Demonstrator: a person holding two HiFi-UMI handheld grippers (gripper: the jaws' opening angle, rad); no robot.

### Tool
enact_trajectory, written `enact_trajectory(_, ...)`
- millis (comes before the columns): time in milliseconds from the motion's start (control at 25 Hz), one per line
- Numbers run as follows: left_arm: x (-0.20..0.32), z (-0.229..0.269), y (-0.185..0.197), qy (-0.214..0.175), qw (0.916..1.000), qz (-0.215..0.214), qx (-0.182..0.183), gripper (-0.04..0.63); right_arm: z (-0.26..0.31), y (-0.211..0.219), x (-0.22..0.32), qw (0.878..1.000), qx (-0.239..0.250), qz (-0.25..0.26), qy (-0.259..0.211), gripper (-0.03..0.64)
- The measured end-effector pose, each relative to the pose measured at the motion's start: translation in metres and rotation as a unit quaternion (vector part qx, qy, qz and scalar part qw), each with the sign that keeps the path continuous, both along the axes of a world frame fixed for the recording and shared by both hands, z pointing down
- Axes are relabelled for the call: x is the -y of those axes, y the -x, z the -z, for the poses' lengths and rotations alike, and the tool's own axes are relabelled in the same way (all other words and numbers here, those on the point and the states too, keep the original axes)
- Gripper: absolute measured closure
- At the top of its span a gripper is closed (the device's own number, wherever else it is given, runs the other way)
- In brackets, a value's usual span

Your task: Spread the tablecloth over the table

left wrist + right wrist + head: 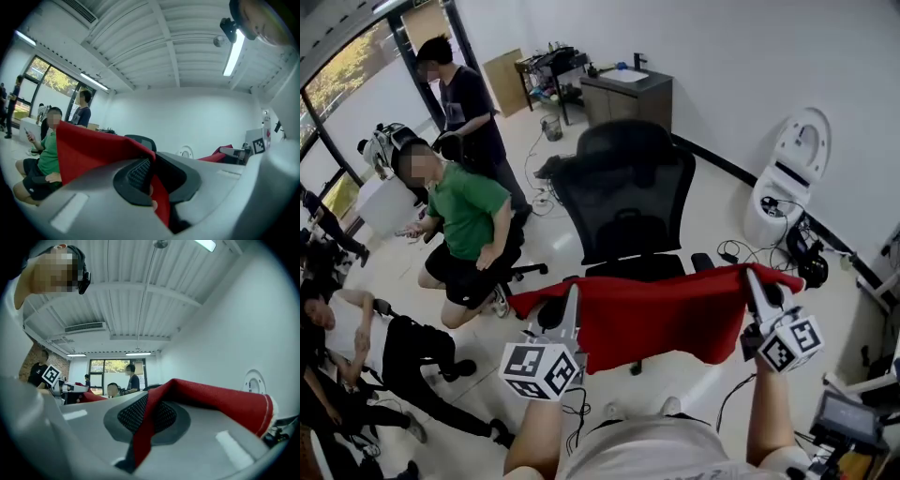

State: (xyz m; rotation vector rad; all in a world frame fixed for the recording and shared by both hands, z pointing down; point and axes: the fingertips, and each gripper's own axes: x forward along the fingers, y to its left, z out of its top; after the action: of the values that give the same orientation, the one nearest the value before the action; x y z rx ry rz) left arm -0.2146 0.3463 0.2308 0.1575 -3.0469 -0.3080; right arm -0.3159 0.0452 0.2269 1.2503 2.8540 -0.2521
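Note:
The red tablecloth (pixel 656 314) hangs stretched between my two grippers, held by its upper edge in front of me. My left gripper (pixel 572 295) is shut on the cloth's left corner, and the red fabric (pixel 93 150) runs between its dark pads (pixel 136 174). My right gripper (pixel 753 279) is shut on the right corner. In the right gripper view the cloth (pixel 220 399) folds over the jaws and passes down between the pads (pixel 129 416). Both grippers point level, away from me. Each gripper view shows the other gripper, small and far off to the side.
A black mesh office chair (pixel 628 197) stands right behind the cloth. A seated person in green (pixel 469 216) and others are at the left. A white toilet (pixel 787 178) is at the right wall, with cables (pixel 741 253) on the floor. A cabinet with a sink (pixel 626 94) stands far back.

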Motion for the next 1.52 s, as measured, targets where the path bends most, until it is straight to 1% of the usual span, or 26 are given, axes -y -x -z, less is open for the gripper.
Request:
enact_trajectory(120, 0.021, 0.021, 0.010, 0.007, 0.9995, -0.026, 0.017, 0.577, 0.015, -0.005, 0.026, 1.000, 0.007, -0.022, 0.010, 0.603)
enact_trajectory(240, 0.048, 0.028, 0.024, 0.007, 0.9982, -0.054, 0.025, 0.577, 0.017, -0.011, 0.058, 0.999, 0.008, -0.051, 0.008, 0.603)
enact_trajectory(520, 0.128, 0.006, 0.056, -0.006, 0.9929, -0.118, 0.014, 0.577, -0.002, -0.031, 0.144, 0.993, 0.001, -0.115, -0.017, 0.603)
enact_trajectory(720, 0.189, 0.002, 0.069, -0.015, 0.9823, -0.186, 0.015, 0.577, 0.005, -0.062, 0.204, 0.982, 0.010, -0.189, -0.020, 0.603)
enact_trajectory(920, 0.231, 0.007, 0.073, -0.009, 0.9650, -0.261, 0.024, 0.577, 0.010, -0.104, 0.238, 0.964, 0.027, -0.264, -0.026, 0.603)
enact_trajectory(960, 0.239, 0.006, 0.073, -0.007, 0.9598, -0.279, 0.026, 0.577, 0.010, -0.114, 0.243, 0.959, 0.026, -0.282, -0.026, 0.603)
enact_trajectory(1000, 0.248, 0.004, 0.072, -0.004, 0.9527, -0.303, 0.028, 0.577, 0.009, -0.129, 0.247, 0.952, 0.024, -0.303, -0.026, 0.603)
enact_trajectory(1040, 0.259, 0.002, 0.071, -0.002, 0.9434, -0.330, 0.028, 0.578, 0.007, -0.147, 0.251, 0.944, 0.023, -0.327, -0.025, 0.603)
enact_trajectory(1160, 0.302, -0.003, 0.061, -0.009, 0.9117, -0.410, 0.026, 0.577, 0.003, -0.208, 0.267, 0.916, 0.019, -0.401, -0.025, 0.603)
enact_trajectory(1320, 0.352, -0.010, 0.031, -0.009, 0.8757, -0.483, 0.014, 0.578, -0.009, -0.276, 0.288, 0.880, 0.005, -0.474, -0.020, 0.603)
enact_trajectory(1520, 0.429, -0.008, -0.016, -0.006, 0.8209, -0.571, 0.016, 0.578, -0.010, -0.369, 0.315, 0.828, 0.006, -0.560, -0.018, 0.603)
